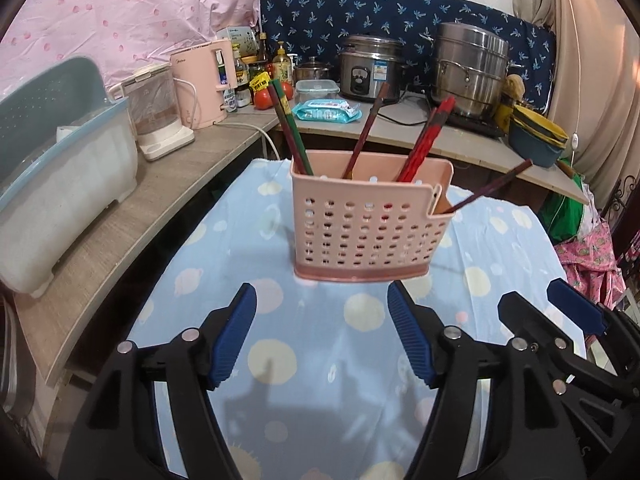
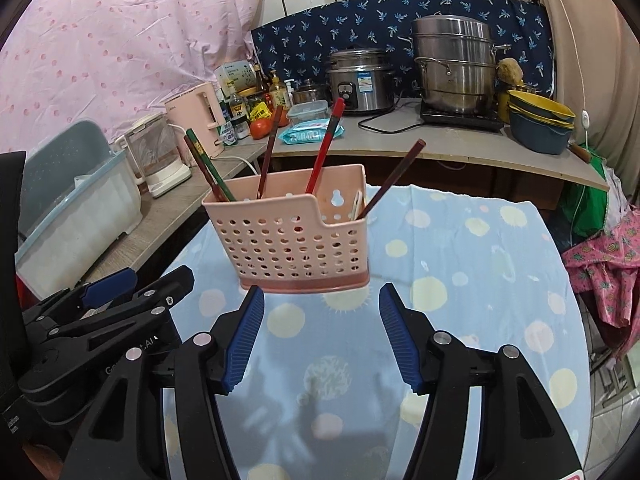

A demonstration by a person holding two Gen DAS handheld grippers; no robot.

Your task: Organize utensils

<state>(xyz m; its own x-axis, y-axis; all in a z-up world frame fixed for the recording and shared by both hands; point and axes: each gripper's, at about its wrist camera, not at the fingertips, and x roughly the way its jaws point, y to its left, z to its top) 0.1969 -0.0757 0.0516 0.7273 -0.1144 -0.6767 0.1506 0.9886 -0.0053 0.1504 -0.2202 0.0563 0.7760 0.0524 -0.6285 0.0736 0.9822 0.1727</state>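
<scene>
Left gripper [image 1: 322, 300] at bottom centre of the left view, jaws apart, nothing between them. Right gripper [image 2: 321, 302] at bottom centre of the right view, jaws likewise apart and empty. The two sit side by side, each showing at the edge of the other's view.

Both hover over a light blue cloth [image 1: 304, 356] with pale dots that fills the lower half of both frames. Just beyond the fingertips, mid-frame, a pink perforated holder [image 1: 366, 220] stands upright on the cloth. Chopsticks [image 1: 424, 142] stick up from it, red, dark and green ones, leaning different ways; one dark stick [image 1: 486, 190] leans out of the small right compartment.

Behind, upper half: counter [image 1: 152, 204] with clear bin [image 1: 60, 184] at left, pink kettle [image 1: 202, 84], bottles, tomato [image 1: 262, 100], wipes pack [image 1: 326, 111], rice cooker [image 1: 370, 68], steel steamer pot [image 1: 470, 68], stacked bowls [image 1: 536, 132] at right.
</scene>
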